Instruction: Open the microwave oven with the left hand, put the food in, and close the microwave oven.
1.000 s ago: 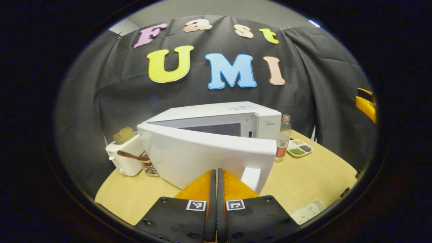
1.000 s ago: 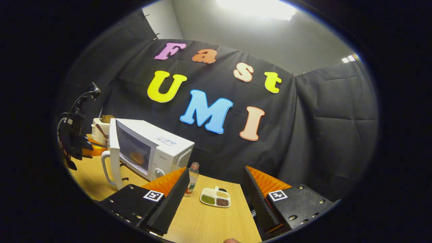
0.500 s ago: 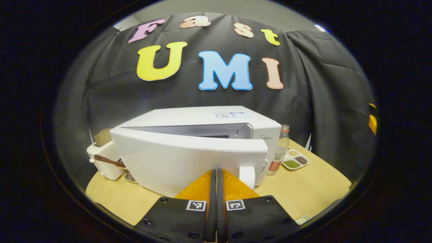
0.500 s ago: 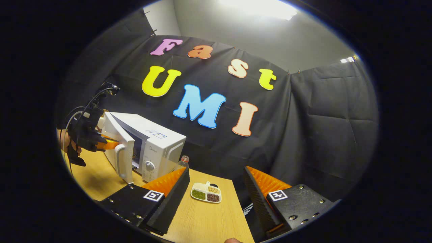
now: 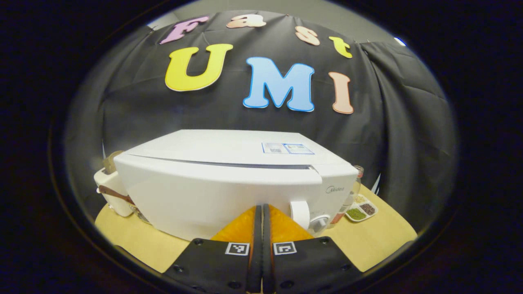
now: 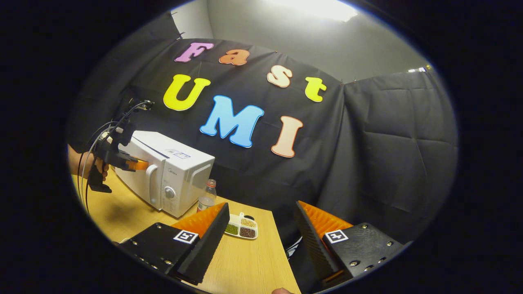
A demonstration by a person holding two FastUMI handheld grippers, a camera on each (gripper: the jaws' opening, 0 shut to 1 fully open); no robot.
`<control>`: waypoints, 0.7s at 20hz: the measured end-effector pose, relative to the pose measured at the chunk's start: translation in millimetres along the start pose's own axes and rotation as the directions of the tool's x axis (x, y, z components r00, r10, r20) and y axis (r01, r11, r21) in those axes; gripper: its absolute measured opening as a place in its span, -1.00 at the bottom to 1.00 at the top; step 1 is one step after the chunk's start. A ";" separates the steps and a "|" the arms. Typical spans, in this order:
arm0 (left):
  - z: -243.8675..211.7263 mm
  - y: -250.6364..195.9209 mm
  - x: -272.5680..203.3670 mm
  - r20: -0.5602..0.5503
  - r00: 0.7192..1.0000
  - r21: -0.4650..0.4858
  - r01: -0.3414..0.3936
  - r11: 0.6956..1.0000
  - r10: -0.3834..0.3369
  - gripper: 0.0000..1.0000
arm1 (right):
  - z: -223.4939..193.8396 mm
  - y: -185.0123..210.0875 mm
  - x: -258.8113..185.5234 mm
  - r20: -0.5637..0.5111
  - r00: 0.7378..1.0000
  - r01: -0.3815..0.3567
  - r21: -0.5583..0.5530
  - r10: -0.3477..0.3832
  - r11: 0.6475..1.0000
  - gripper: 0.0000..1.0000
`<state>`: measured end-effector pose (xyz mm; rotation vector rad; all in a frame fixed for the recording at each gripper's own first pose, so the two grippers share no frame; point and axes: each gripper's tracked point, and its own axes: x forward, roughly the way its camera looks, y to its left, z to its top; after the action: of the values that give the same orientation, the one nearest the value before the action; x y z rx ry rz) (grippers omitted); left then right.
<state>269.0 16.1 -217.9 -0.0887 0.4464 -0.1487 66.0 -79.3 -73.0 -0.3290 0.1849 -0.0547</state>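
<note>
Pressed together with nothing between them, the left gripper's [image 5: 259,212] fingers push tip-first against the white door [image 5: 212,196] of the microwave oven [image 6: 163,171]. Straight ahead of those tips the door looks flush with the oven body, or very nearly so; only a thin dark seam runs along its top edge. Just to the right of the tips sit the door's handle [image 5: 300,212] and a round knob [image 5: 319,222]. The food is out of sight behind the door.

The risk, as I judge it, is that the latch has not caught: pulling back too early could let the door spring ajar. A slip to the right could turn the knob, and a hard shove could slide the oven toward the toaster [image 5: 107,192] beyond its left side.

Well off to the right, the right gripper [image 6: 261,228] hangs spread wide and empty above the table [image 6: 245,265], with a bottle [image 6: 207,196] and a sectioned dish [image 6: 241,230] ahead of it.
</note>
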 end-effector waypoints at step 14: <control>46.8 -11.1 -59.3 0.113 0.994 0.023 0.004 1.000 -0.007 -0.85 | 23.8 38.1 10.5 0.050 0.991 -0.131 0.109 0.126 0.985 0.94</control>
<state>235.2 17.2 -149.5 -0.0761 0.3313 -0.1534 81.7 -36.7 -65.1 -0.2058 0.1594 0.0692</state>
